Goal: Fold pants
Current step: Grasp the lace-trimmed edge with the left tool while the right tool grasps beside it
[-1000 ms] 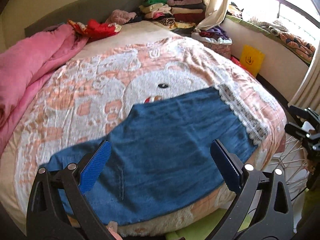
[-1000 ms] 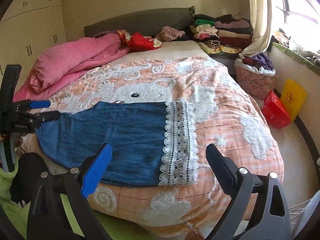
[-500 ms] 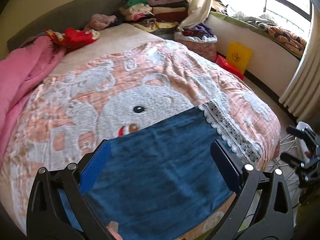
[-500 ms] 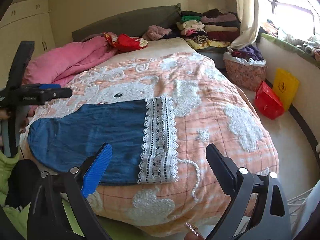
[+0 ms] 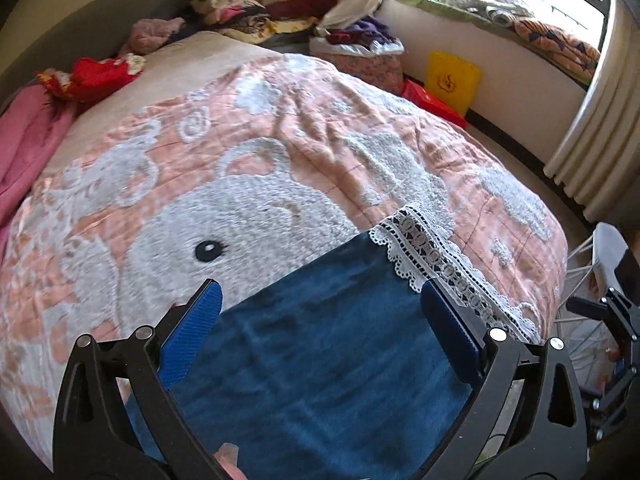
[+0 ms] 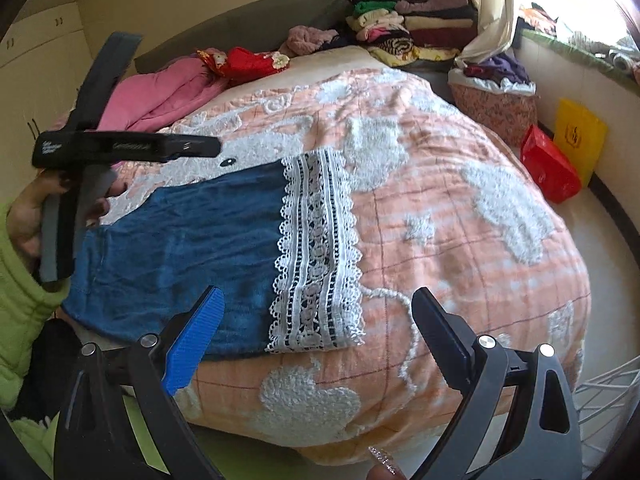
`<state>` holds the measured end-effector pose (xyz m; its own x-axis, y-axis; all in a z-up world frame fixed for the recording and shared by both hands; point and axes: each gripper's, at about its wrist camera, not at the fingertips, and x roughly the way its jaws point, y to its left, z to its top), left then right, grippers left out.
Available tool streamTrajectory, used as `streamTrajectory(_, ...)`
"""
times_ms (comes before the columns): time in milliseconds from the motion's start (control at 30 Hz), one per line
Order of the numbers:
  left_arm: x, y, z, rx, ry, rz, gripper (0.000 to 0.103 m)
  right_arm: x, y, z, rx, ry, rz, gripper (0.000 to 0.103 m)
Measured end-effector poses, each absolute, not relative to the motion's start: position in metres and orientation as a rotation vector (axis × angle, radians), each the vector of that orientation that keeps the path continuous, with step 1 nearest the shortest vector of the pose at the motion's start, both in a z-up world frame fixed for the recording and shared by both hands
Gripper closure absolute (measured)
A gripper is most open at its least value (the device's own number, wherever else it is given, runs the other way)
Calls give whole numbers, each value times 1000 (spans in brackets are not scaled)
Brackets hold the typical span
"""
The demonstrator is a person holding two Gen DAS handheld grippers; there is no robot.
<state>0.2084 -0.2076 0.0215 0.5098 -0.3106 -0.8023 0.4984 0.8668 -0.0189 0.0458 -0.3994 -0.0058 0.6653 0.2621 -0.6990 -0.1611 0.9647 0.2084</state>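
Observation:
Blue denim pants [image 6: 192,236] with a white lace hem [image 6: 316,248] lie flat near the front edge of the bed. In the left wrist view the pants [image 5: 320,360] fill the space under my left gripper [image 5: 320,320], which is open above the fabric with nothing between its fingers. My right gripper [image 6: 316,332] is open too, hovering over the near edge of the lace hem. The left gripper's body [image 6: 120,146] shows in the right wrist view over the waist end, held by a hand [image 6: 24,216].
The bed carries a peach blanket [image 6: 440,200] with white bear motifs. A pink duvet [image 6: 160,92] and red cloth [image 6: 248,60] lie at the back. Stacked clothes [image 6: 404,28], a laundry basket [image 6: 496,100], red [image 6: 548,164] and yellow [image 6: 580,136] bags stand right.
Both grippers have moved closer to the pants. The left one has swung toward the lace hem, and the right one has come down over the hem's near edge. Both stay open.

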Motion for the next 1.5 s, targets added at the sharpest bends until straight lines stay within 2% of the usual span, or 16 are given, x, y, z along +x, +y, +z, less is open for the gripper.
streamTrajectory(667, 254, -235, -30, 244, 936, -598, 10, 71, -396, -46, 229, 891, 266, 9)
streamTrajectory(733, 257, -236, -36, 228, 944, -593, 10, 73, -398, -50, 260, 904, 270, 14)
streamTrajectory(767, 258, -236, -38, 220, 949, -597, 14, 74, -399, -51, 274, 907, 274, 26)
streamTrajectory(800, 259, -237, -42, 210, 959, -606, 23, 74, -399, -51, 277, 907, 286, 33)
streamTrajectory(867, 259, -238, -47, 205, 979, -623, 38, 73, -396, -49, 254, 903, 295, 36)
streamTrajectory(967, 252, -242, -46, 221, 961, -646, 52, 73, -396, -46, 258, 887, 313, 36)
streamTrajectory(1200, 249, -249, -52, 222, 961, -672, 52, 84, -396, -59, 277, 907, 314, 36)
streamTrajectory(1267, 248, -249, -53, 215, 964, -675, 53, 84, -397, -57, 280, 896, 311, 49)
streamTrajectory(1333, 245, -249, -50, 195, 969, -695, 61, 82, -400, -53, 304, 877, 332, 53)
streamTrajectory(1500, 244, -252, -53, 212, 967, -699, 62, 88, -400, -63, 313, 892, 334, 51)
